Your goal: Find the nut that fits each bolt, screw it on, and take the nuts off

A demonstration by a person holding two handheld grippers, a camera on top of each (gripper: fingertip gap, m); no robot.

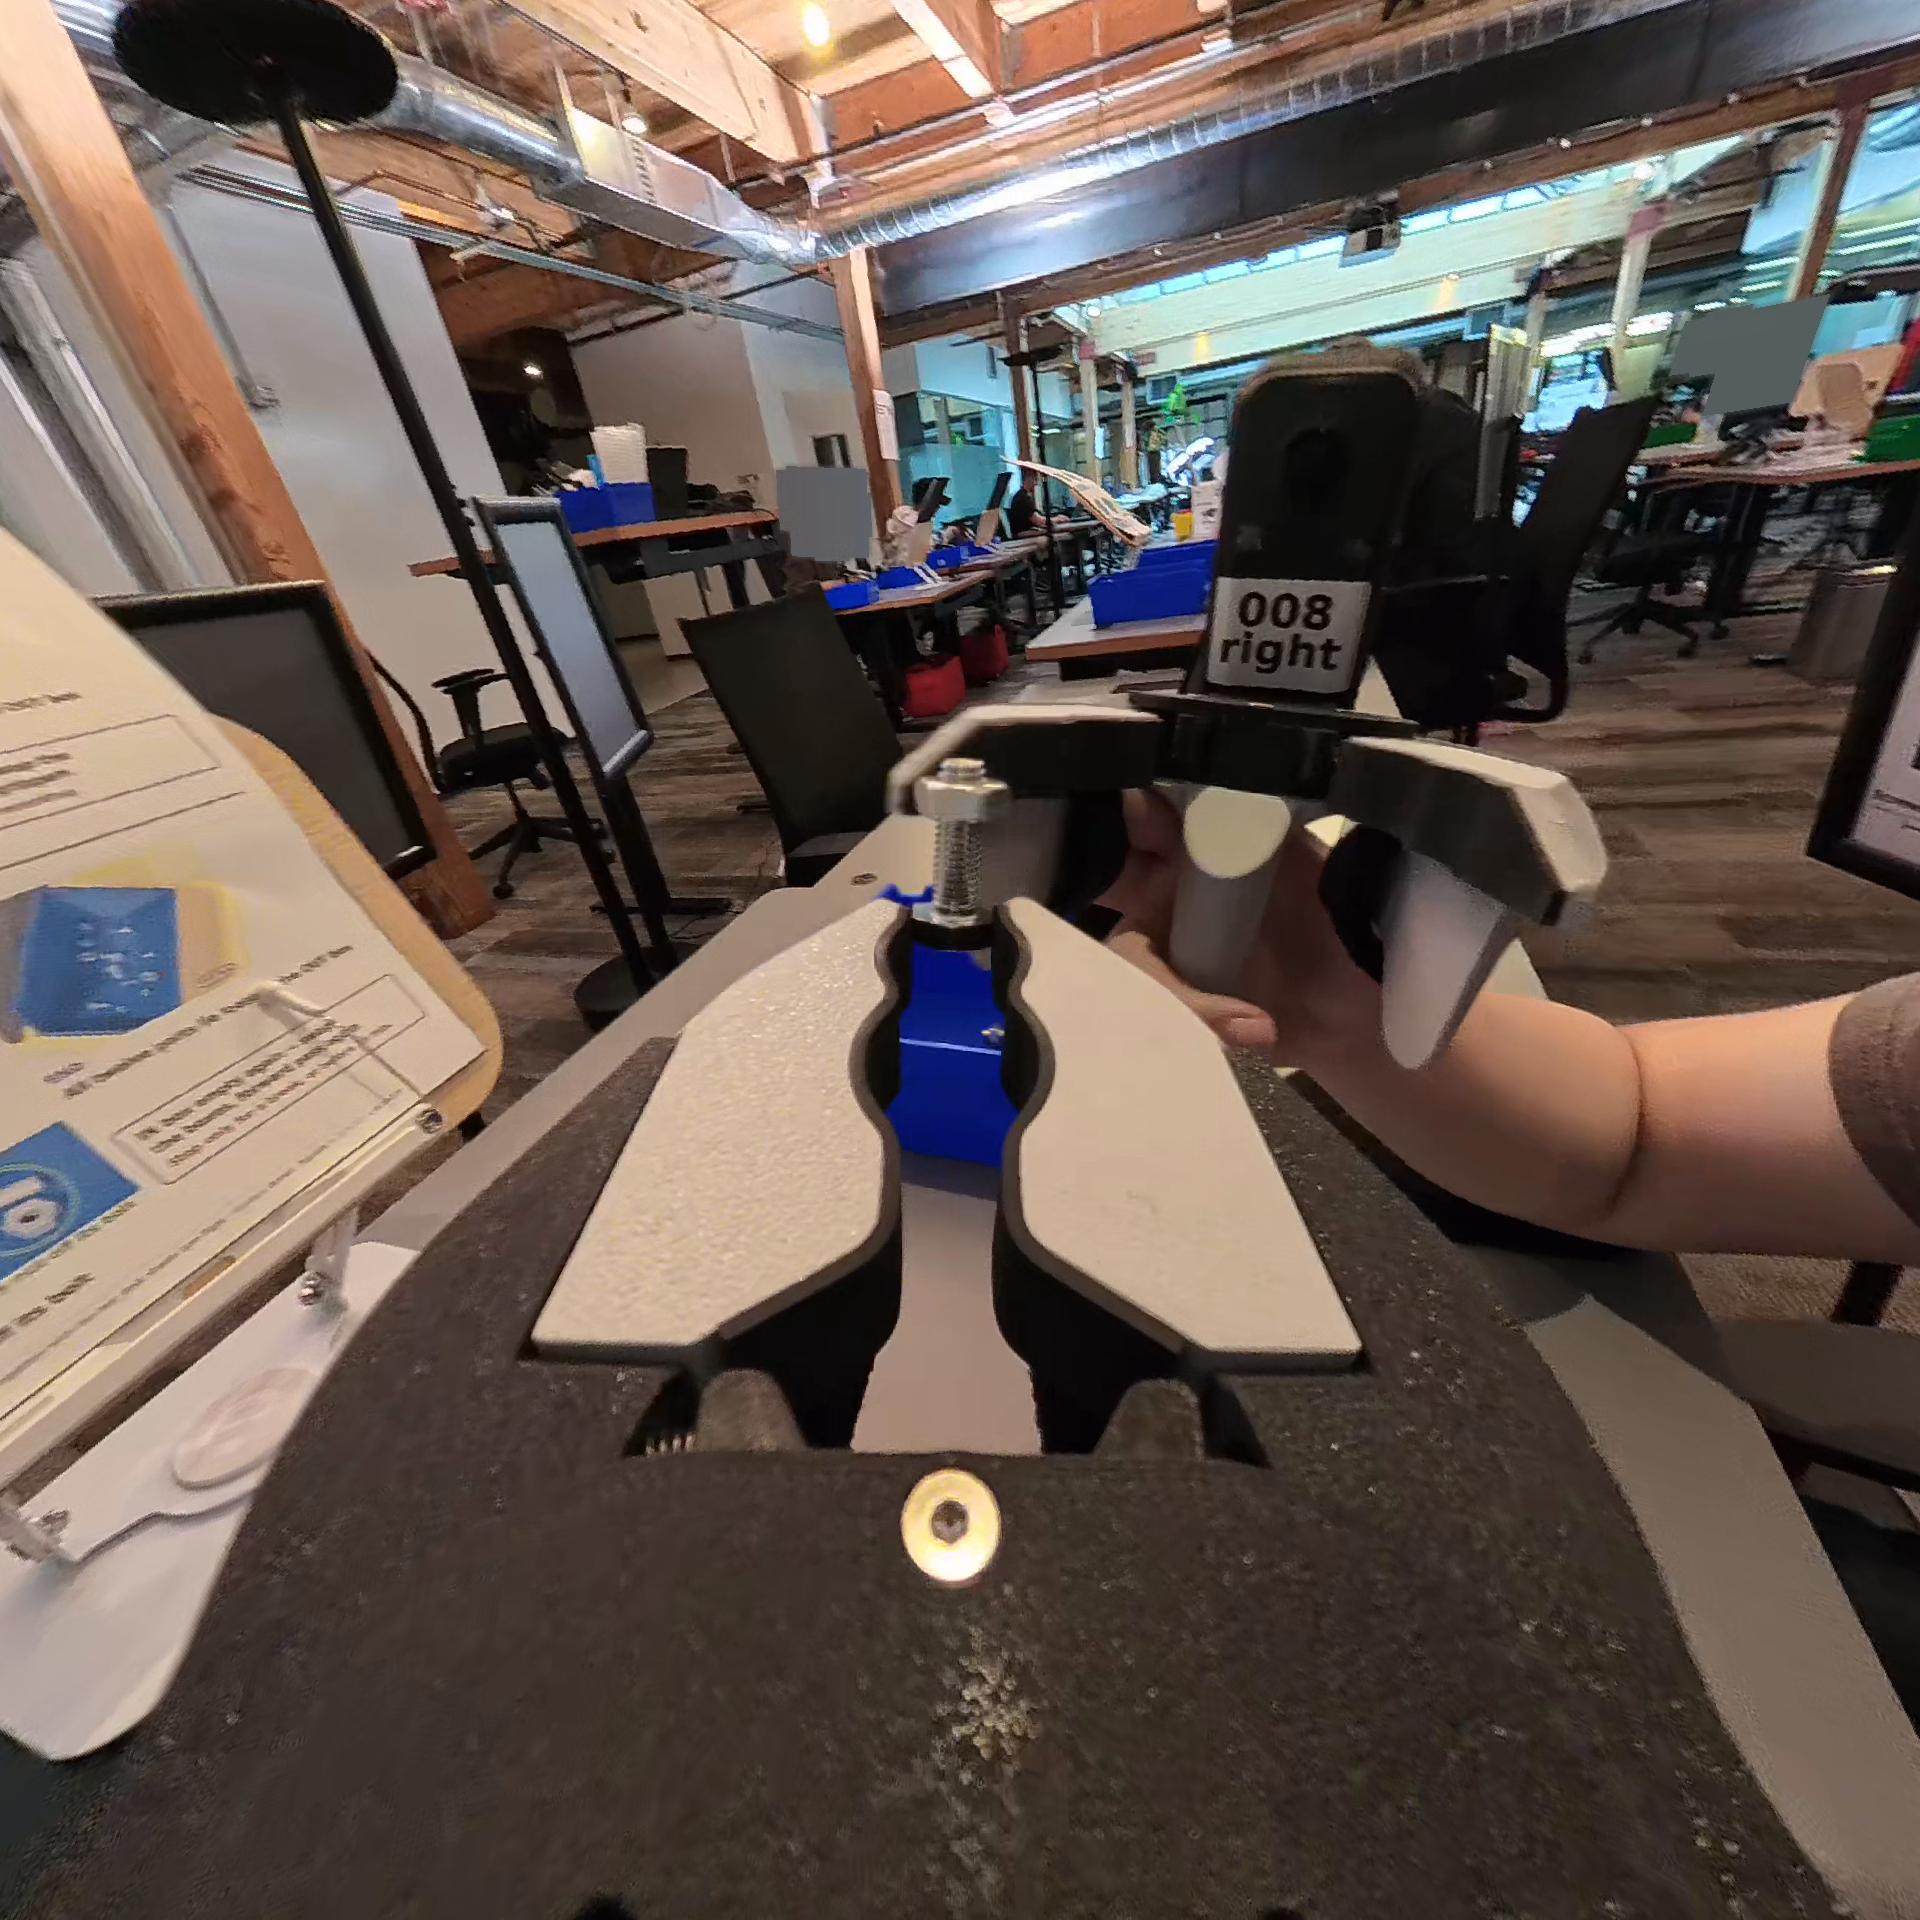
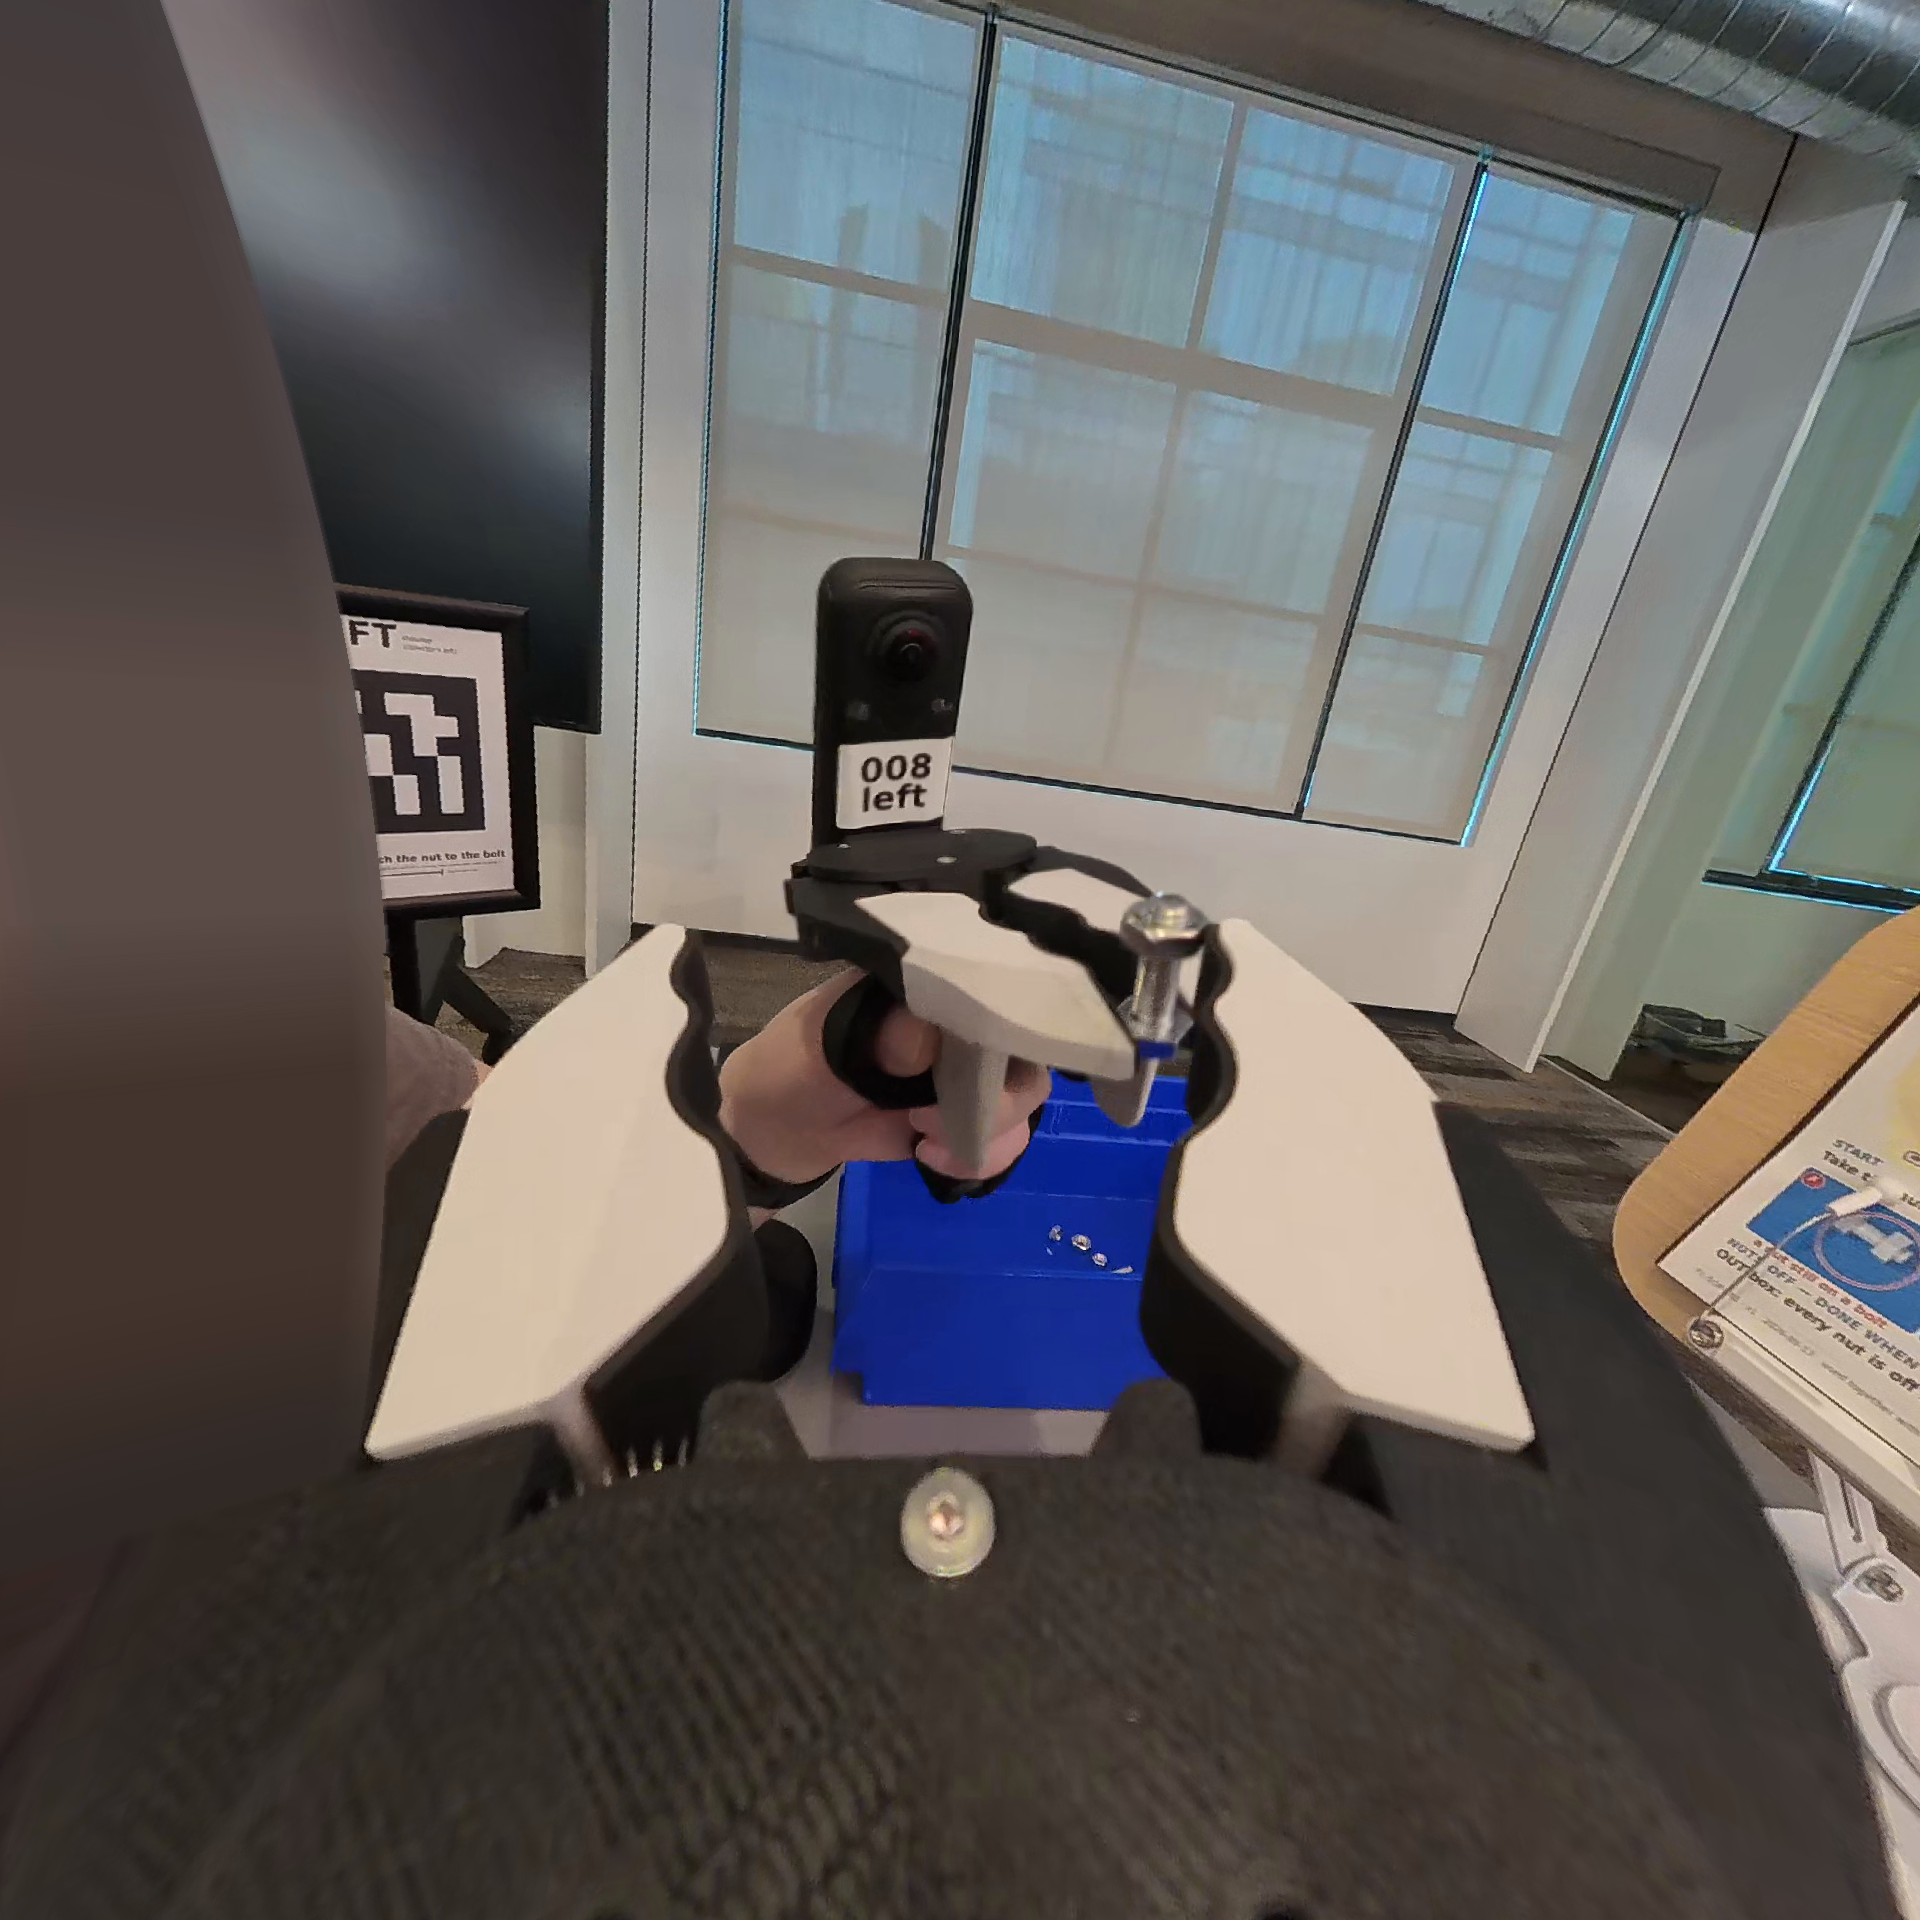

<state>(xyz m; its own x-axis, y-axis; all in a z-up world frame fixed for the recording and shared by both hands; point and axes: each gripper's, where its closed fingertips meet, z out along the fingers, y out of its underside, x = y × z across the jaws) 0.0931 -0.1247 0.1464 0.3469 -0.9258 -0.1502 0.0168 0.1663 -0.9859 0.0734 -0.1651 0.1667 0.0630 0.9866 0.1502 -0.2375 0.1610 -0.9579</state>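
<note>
My left gripper (image 1: pixel 951 930) is shut on the head end of a silver bolt (image 1: pixel 951 862) and holds it upright above a blue bin (image 1: pixel 951 1081). A hex nut (image 1: pixel 961 798) sits near the top of the bolt's thread. My right gripper (image 2: pixel 951 935) is wide open. The tip of its right finger (image 2: pixel 1340 1174) lies against the nut (image 2: pixel 1162 923); its other finger is far off to the left. The right wrist view shows the left gripper (image 2: pixel 1148 1039) holding the bolt (image 2: pixel 1143 982) over the bin (image 2: pixel 987 1330).
Several small loose nuts (image 2: pixel 1081 1242) lie in the blue bin. An instruction board (image 1: pixel 208 987) stands at the left of the grey table and also shows in the right wrist view (image 2: pixel 1818 1268). A framed marker sign (image 2: pixel 436 748) stands behind. A black chair (image 1: pixel 800 717) is beyond the table.
</note>
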